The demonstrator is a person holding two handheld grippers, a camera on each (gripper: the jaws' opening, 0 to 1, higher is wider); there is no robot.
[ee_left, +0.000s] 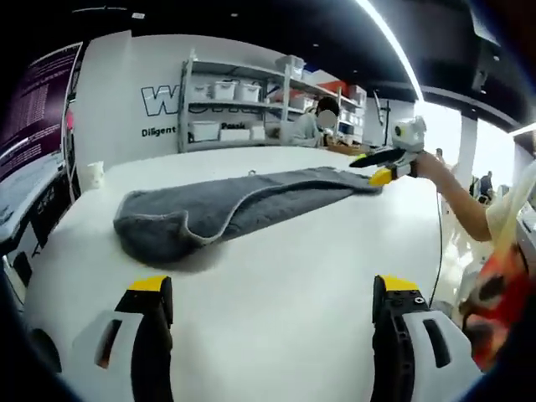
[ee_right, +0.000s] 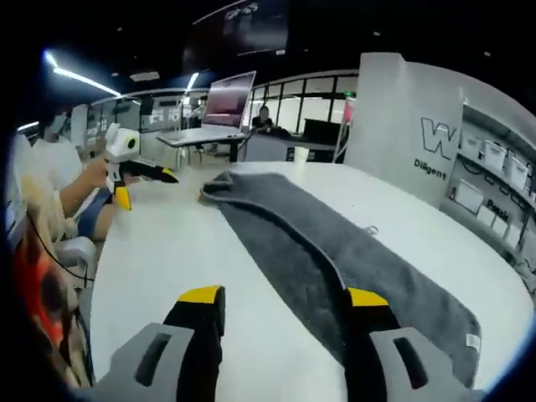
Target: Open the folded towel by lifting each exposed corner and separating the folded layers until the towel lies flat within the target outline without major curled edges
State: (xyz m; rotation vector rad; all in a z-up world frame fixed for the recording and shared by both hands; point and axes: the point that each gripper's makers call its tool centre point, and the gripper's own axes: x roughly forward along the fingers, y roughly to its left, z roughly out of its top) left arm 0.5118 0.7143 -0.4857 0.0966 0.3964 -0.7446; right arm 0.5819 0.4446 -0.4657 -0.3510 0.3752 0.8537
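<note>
Still early: we hold our left hand-held gripper (ee_left: pixel 272 306) spread over bare desk (ee_left: pixel 276 251), gripping nothing. Beyond, the grey towel (ee_left: pixel 234 205) lies long and folded, top layer curling. At its far end our right hand-held gripper (ee_right: pixel 280 314) is spread, one jaw over towel. Unfolding remains.

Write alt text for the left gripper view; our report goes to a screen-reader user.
A grey towel, still folded lengthwise, lies on a white table, its near end curled up. The left tool hangs open over bare table short of it, while the right tool, held by a hand, is at the towel's far end. Shelves with white bins stand behind.
</note>
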